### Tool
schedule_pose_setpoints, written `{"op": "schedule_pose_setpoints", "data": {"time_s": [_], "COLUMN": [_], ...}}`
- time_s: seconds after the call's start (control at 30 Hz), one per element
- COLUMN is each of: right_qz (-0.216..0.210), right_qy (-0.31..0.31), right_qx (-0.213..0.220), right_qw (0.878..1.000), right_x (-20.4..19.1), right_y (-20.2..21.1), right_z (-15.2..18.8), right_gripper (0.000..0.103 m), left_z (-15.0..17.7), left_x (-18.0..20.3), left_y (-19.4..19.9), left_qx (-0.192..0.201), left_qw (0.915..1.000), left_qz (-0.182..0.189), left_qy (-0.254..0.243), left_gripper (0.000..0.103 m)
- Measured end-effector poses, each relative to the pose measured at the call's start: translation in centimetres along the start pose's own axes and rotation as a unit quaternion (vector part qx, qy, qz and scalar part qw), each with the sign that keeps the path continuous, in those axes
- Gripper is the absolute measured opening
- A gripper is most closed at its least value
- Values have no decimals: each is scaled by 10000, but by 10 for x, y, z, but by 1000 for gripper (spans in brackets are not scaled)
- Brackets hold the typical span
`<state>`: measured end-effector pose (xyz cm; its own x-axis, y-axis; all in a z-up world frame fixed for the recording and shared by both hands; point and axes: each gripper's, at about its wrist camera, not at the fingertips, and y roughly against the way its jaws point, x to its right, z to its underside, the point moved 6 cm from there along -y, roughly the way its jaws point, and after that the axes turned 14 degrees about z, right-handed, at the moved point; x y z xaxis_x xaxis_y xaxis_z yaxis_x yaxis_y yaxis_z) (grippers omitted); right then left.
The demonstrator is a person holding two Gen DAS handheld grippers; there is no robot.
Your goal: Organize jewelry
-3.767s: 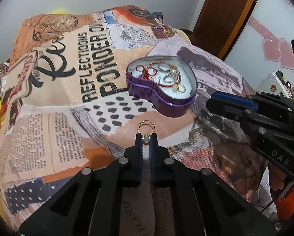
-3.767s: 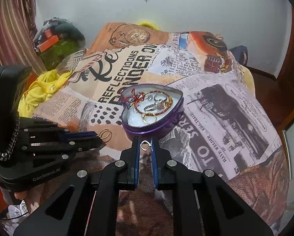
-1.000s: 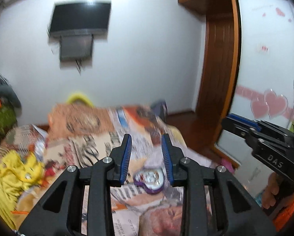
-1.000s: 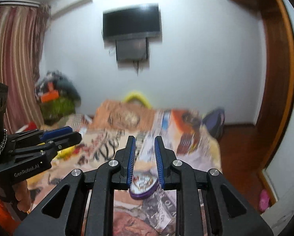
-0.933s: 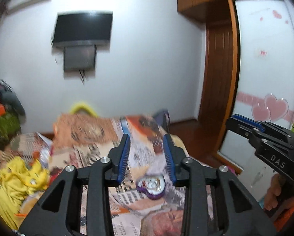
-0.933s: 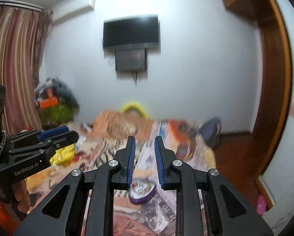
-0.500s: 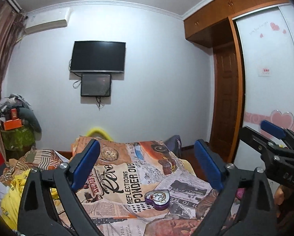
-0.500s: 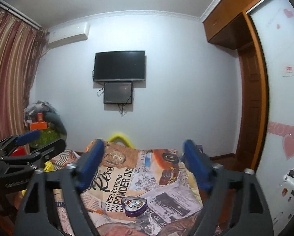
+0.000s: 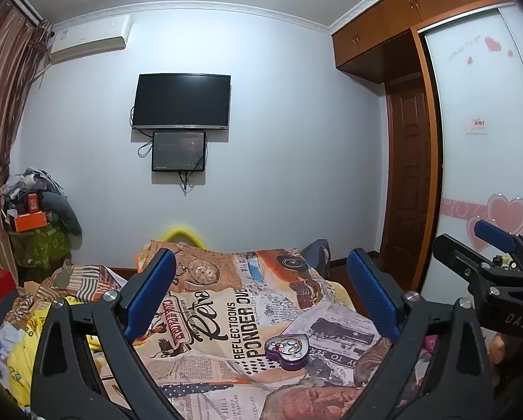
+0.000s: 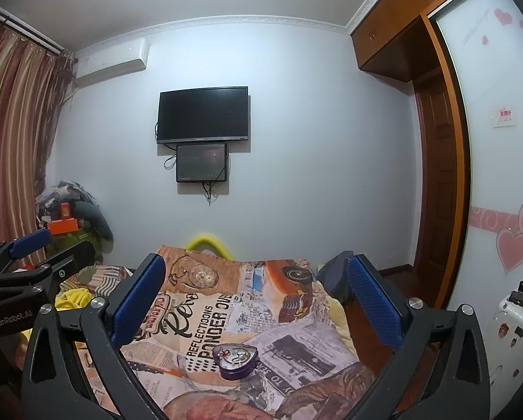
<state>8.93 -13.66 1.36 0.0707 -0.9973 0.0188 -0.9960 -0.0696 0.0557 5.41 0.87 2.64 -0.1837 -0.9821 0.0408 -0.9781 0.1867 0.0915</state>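
A purple heart-shaped tin [image 9: 288,356] lies open on the printed bedspread [image 9: 223,318], with rings and a red cord inside it. In the right wrist view the tin [image 10: 238,366] sits low between my fingers, well ahead of them. My left gripper [image 9: 259,262] is held level above the bed, open wide, with nothing between its blue pads [image 9: 149,297]. My right gripper [image 10: 256,262] has its jaws opening, also with nothing between them. Each gripper shows at the edge of the other's view: the right gripper [image 9: 460,236] and the left gripper [image 10: 69,241].
A wall television [image 9: 181,101] with a small screen under it faces the bed. A wooden door [image 9: 410,203] and a sliding wardrobe [image 9: 485,161] stand at the right. Piled bags and boxes [image 9: 37,224] fill the left corner, and yellow clothes [image 9: 23,350] lie on the bed's left side.
Both grippers let go of their rings into the tin and pulled back and tilted up from the bed. Both sets of jaws went from nearly shut to wide open.
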Motion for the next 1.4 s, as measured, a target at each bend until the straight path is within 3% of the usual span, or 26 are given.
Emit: {"op": "schedule_pose_setpoints", "data": {"time_s": [1.4], "right_qz": [0], "right_qy": [-3], "right_qx": [-163], "right_qw": [9999], "right_x": [9], "right_y": [0], "right_z": [3], "right_gripper": [103], "left_z": [7], "left_x": [5], "left_y": [-14], "left_qx": [-215], "left_qw": [9996], "left_qz": [208], "left_qy": [21], "left_gripper": [101]}}
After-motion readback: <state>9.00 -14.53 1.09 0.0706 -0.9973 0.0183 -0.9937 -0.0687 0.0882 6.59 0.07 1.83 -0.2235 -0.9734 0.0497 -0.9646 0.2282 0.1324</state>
